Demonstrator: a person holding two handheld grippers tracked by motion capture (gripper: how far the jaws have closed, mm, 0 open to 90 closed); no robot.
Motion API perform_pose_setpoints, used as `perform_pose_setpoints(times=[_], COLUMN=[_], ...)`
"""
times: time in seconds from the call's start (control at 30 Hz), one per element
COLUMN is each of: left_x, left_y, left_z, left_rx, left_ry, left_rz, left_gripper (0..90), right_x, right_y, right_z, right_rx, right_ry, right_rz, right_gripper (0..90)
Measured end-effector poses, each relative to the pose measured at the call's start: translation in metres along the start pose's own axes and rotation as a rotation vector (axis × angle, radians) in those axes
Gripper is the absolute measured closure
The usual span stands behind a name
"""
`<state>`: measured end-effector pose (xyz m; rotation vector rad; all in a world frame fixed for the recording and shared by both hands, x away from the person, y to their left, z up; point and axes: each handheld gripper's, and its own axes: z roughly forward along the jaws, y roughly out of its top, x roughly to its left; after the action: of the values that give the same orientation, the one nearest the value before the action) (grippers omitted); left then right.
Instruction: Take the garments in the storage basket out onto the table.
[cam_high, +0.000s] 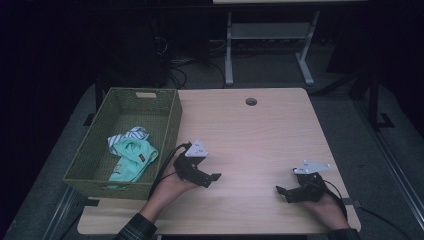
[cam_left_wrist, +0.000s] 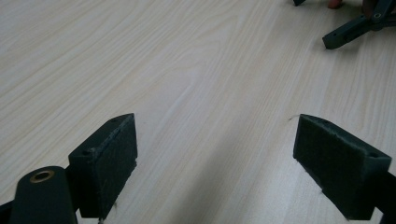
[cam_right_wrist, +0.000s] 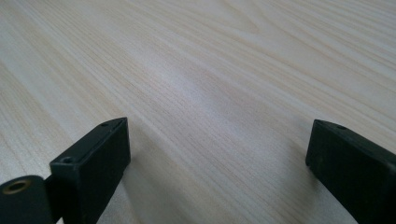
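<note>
The left gripper (cam_high: 212, 179) rests low over the table (cam_high: 250, 135) with its jaws spread wide and nothing between them; in the left gripper view (cam_left_wrist: 215, 163) only bare pale wood grain lies in the gap. The hand (cam_high: 172, 185) that holds it comes in from the near edge, a plaid sleeve (cam_high: 134, 229) behind it, and a black cable (cam_high: 167, 162) loops off the gripper's back. A grey three-cornered plate (cam_high: 196, 149) sits on top of it.

Just to that gripper's left stands a green woven basket (cam_high: 170, 117), close beside the hand but apart from the jaws. Inside it lies a mint-green garment (cam_high: 134, 159), bunched up, with a small tag on it, and beneath and behind that a striped cloth (cam_high: 131, 134); in the dim light it is hard to say whether these are two pieces or more.

To the right, well apart from the left one, the right gripper (cam_high: 281, 192) is also low over the tabletop, its jaws likewise wide apart and holding nothing; the right gripper view (cam_right_wrist: 217, 168) has plain wood between them. Its tips point towards the left gripper, and it appears far off at the top of the left gripper view (cam_left_wrist: 348, 32).

Beyond both grippers, near the far edge of the table, is a round cable hole (cam_high: 251, 101).
</note>
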<state>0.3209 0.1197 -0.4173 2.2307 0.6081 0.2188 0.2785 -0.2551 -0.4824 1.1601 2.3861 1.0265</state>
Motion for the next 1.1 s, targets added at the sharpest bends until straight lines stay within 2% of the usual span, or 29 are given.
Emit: perform_pose_setpoints(times=[0.4, 0.5, 0.53, 0.67, 0.7, 1.1], left_x=[-0.001, 0.0, -0.001, 0.0, 0.0, 0.003], left_y=[0.007, 0.009, 0.01, 0.013, 0.015, 0.022], left_z=[-0.006, -0.009, -0.009, -0.011, -0.012, -0.019], left_rx=[-0.006, -0.003, -0.009, -0.012, -0.004, -0.009], left_ry=[-0.01, -0.01, -0.011, -0.016, -0.018, -0.033], left_rz=[0.002, 0.012, 0.002, 0.005, 0.018, 0.011], left_gripper=[13.2, 13.3, 13.2, 13.3, 13.3, 13.2], right_x=[0.0, 0.0, 0.0, 0.0, 0.0, 0.0], right_y=[0.0, 0.0, 0.0, 0.0, 0.0, 0.0], right_z=[0.0, 0.0, 0.0, 0.0, 0.0, 0.0], right_rx=[0.0, 0.001, 0.0, 0.0, 0.001, 0.0], right_ry=[0.0, -0.001, 0.0, 0.0, -0.001, 0.0], right_rz=[0.0, -0.003, 0.0, 0.001, -0.002, 0.0], right_gripper=[6.2, 6.1, 6.1, 6.1, 6.1, 6.2])
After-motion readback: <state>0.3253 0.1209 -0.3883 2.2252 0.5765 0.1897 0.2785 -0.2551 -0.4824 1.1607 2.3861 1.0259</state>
